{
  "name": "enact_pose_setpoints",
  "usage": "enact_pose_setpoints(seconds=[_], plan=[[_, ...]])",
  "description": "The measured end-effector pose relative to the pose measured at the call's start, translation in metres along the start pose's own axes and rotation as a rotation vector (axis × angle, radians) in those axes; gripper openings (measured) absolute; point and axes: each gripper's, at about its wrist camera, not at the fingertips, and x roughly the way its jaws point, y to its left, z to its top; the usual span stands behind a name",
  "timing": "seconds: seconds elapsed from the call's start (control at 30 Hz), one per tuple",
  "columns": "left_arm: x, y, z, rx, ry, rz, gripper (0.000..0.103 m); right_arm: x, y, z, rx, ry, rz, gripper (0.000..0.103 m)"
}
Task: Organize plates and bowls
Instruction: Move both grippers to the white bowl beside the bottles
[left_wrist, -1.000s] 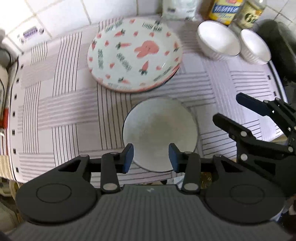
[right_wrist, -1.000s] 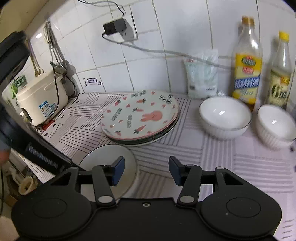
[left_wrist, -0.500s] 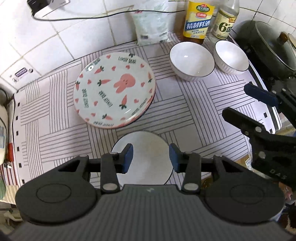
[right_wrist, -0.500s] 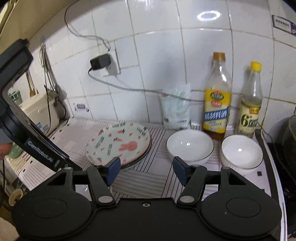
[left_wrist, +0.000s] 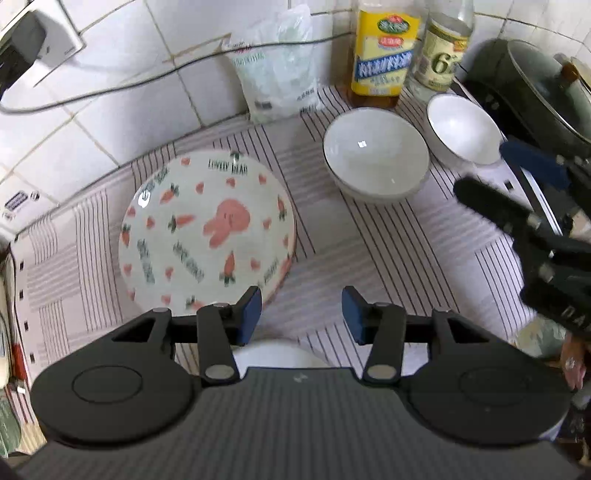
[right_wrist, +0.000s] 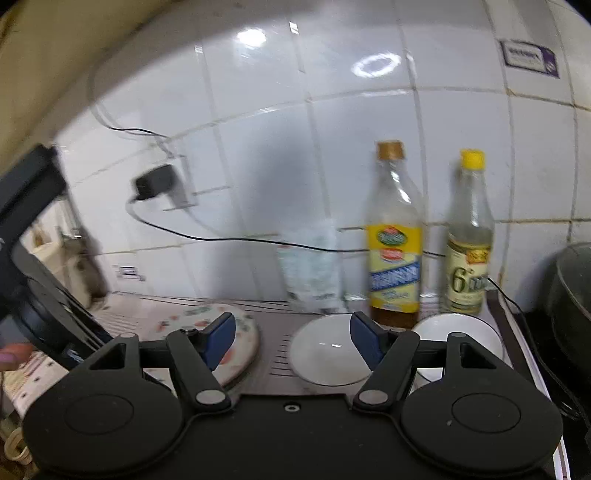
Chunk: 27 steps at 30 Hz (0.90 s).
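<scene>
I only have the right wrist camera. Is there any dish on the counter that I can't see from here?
Observer: Yes. The left wrist view shows a plain white dish right under the left gripper, mostly hidden by it.
Operator: Is the left gripper holding it?
Observer: No. Its jaws stand apart with nothing between them, and they have just been opening.
Operator: Where does my right gripper sit among the bowls?
Observer: In the left wrist view, the right gripper hangs empty at the near rim of the smaller white bowl, to the right of the larger white bowl. Its jaws have just been opening too.
</scene>
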Motion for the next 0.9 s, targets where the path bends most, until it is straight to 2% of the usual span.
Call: enact_pose_setpoints(seconds=[0.07,0.2,0.33,0.5,0.6,0.7,0.8,0.9], plan=[[0.006,-0.001,0.010,-0.003,-0.031,-0.003,0.047,0.013,-0.008,-0.005,0.018,0.025,-0.027,0.074],[0.019,-0.001,0.027,-0.014,-0.037,0.014,0.048,0.037,-0.019,-0.018,0.051,0.075,-0.076,0.074],[0.029,-0.005,0.039,0.012,-0.046,0.012,0.048,0.056,-0.030,-0.031,0.133,0.119,-0.077,0.073],[0.047,-0.004,0.057,0.004,-0.076,-0.001,0.048,0.073,-0.042,-0.043,0.347,0.111,-0.059,0.073],[0.063,-0.005,0.068,0.000,-0.079,-0.023,0.048,0.078,-0.047,-0.046,0.421,0.083,-0.084,0.073],[0.083,-0.005,0.078,-0.001,-0.062,-0.034,0.048,0.087,-0.055,-0.047,0.479,0.094,-0.099,0.073],[0.093,-0.006,0.084,0.012,-0.097,0.005,0.047,0.093,-0.062,-0.047,0.517,0.100,-0.126,0.068],[0.099,-0.007,0.092,0.030,-0.101,-0.013,0.048,0.100,-0.067,-0.050,0.542,0.119,-0.163,0.058]])
